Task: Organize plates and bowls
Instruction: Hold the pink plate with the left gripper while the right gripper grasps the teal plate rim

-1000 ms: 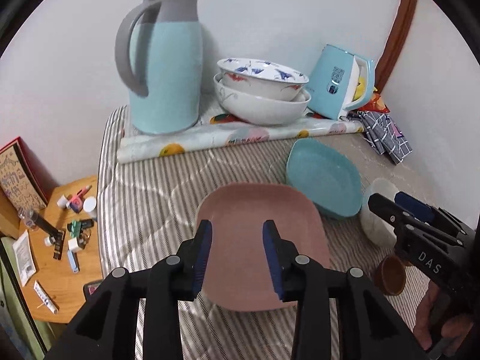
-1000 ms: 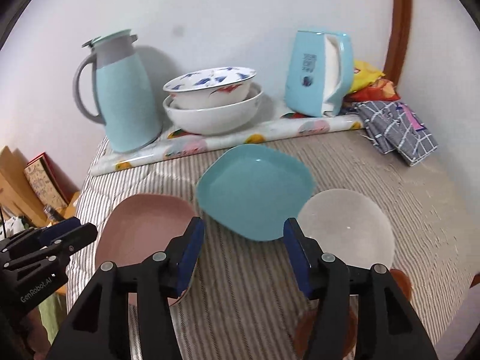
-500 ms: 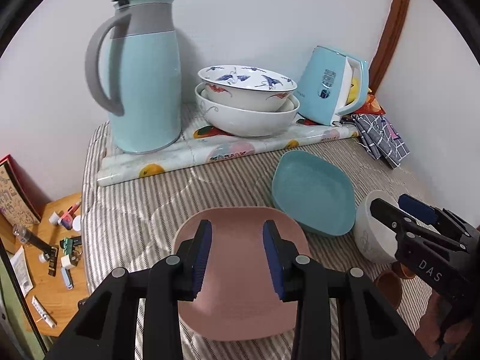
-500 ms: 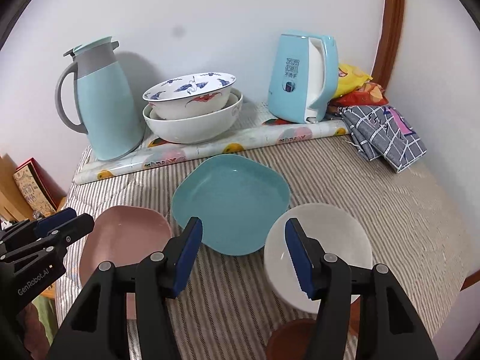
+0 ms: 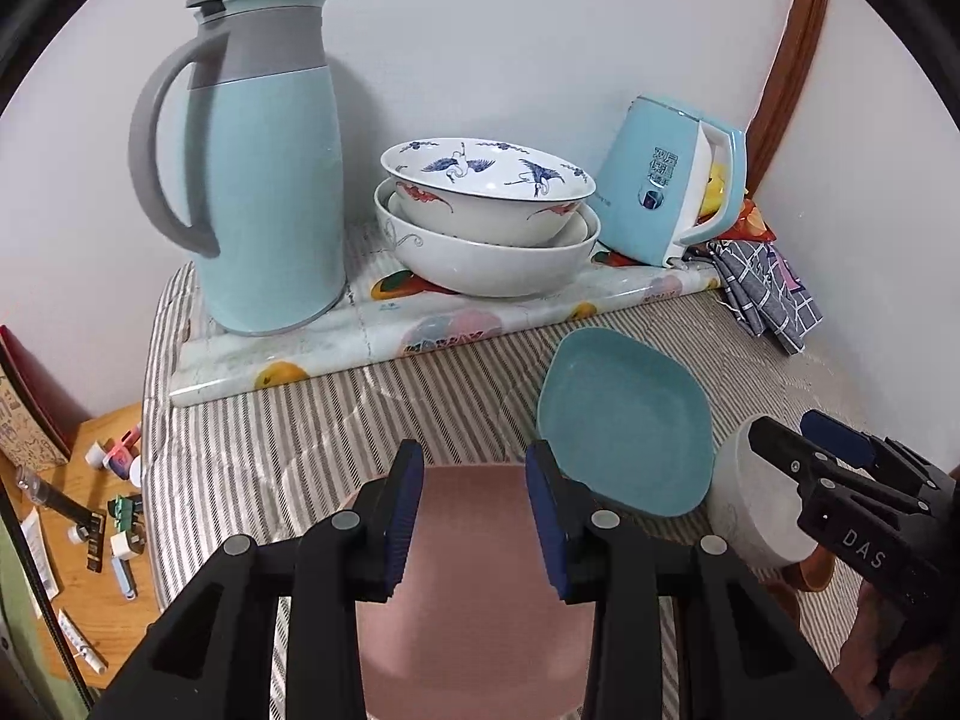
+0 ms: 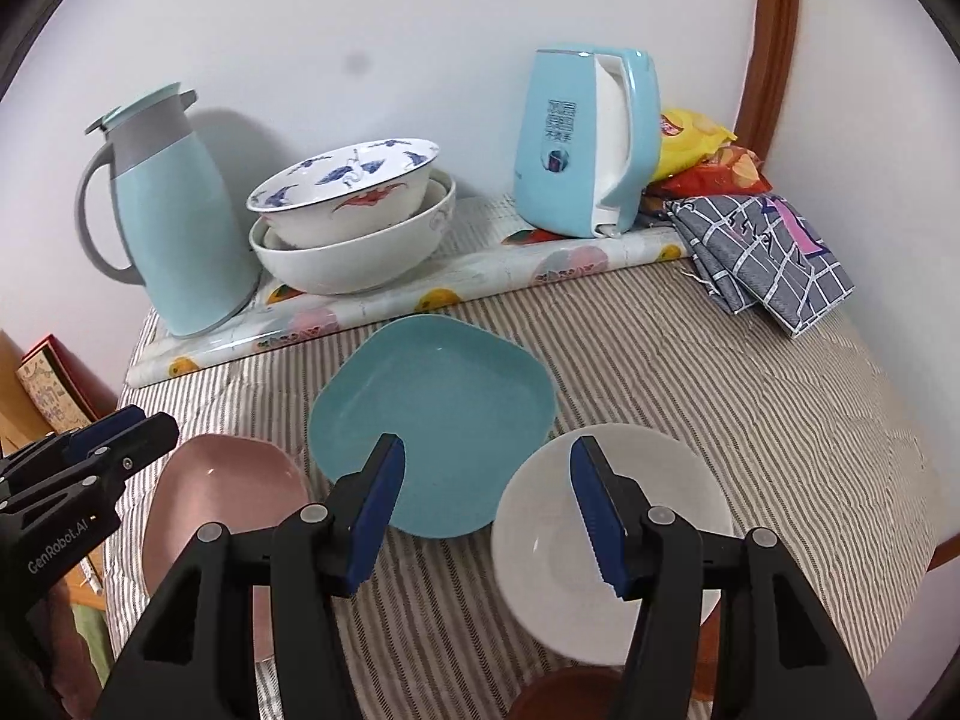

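Observation:
A pink plate [image 5: 474, 588] lies at the table's front left, under my open, empty left gripper [image 5: 474, 510]; it also shows in the right wrist view [image 6: 222, 498]. A teal plate [image 5: 624, 420] [image 6: 432, 414] lies in the middle. A white bowl [image 6: 600, 552] [image 5: 744, 498] sits at the front right, under my open, empty right gripper [image 6: 486, 510]. Two stacked patterned bowls [image 5: 486, 216] [image 6: 354, 222] stand at the back. A small brown dish [image 6: 564, 696] sits near the front edge, mostly hidden.
A tall teal thermos [image 5: 264, 168] stands back left and a teal kettle [image 5: 666, 192] back right, on a rolled fruit-print mat [image 5: 420, 324]. Folded grey cloths [image 6: 762, 252] and snack bags [image 6: 702, 150] lie at the right. A low wooden stand with clutter [image 5: 78, 516] is left of the table.
Both grippers have drawn back and up from the table, so the plates and bowl sit lower and nearer in view. Nothing was grasped; both stay open.

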The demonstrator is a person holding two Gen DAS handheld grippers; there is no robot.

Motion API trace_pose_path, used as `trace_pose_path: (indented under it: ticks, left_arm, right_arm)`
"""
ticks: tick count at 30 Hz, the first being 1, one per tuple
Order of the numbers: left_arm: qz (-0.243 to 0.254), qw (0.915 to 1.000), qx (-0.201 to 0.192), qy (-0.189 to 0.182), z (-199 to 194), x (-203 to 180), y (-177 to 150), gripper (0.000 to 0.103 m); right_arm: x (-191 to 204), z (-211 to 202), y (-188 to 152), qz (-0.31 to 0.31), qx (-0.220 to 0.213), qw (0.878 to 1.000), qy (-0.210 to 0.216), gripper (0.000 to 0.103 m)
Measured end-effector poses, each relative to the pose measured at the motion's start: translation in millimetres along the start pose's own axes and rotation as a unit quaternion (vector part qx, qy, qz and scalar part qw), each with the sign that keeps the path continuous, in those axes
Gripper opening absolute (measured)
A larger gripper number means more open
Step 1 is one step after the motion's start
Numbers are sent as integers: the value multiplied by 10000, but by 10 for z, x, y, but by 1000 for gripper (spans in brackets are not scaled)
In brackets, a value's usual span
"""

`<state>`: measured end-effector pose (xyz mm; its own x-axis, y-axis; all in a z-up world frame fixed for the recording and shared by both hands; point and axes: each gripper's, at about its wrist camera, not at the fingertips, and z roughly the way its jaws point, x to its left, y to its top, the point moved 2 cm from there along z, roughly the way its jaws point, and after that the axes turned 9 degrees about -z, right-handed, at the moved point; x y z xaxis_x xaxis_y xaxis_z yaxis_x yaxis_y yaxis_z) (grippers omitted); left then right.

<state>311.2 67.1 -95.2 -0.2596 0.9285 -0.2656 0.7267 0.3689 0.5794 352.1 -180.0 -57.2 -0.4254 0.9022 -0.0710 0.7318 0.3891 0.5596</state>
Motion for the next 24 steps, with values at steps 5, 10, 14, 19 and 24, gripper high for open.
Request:
trace_pose_path:
  ticks: [5, 10, 14, 19, 24]
  left_arm:
    - [10, 10000, 51, 40, 121, -22, 50, 34]
    - [83, 9998, 186, -60, 269, -103, 65, 34]
    - [177, 9996, 212, -65, 358, -198, 99, 34]
    - [218, 9993, 296, -96, 495, -282, 140, 34]
    - [258, 9988, 397, -82, 634, -339, 159, 34]
  right_arm:
    - [-126, 76, 25, 53, 37, 9999, -112, 57]
    - [-229, 186, 35, 100, 63, 9998, -168, 57]
    - [-278, 263, 95, 15, 24, 9998, -184, 56]
    - [-294, 452, 191, -123, 167, 9997, -102, 39]
    - [-270, 708, 215, -214, 489, 9986, 2, 36]
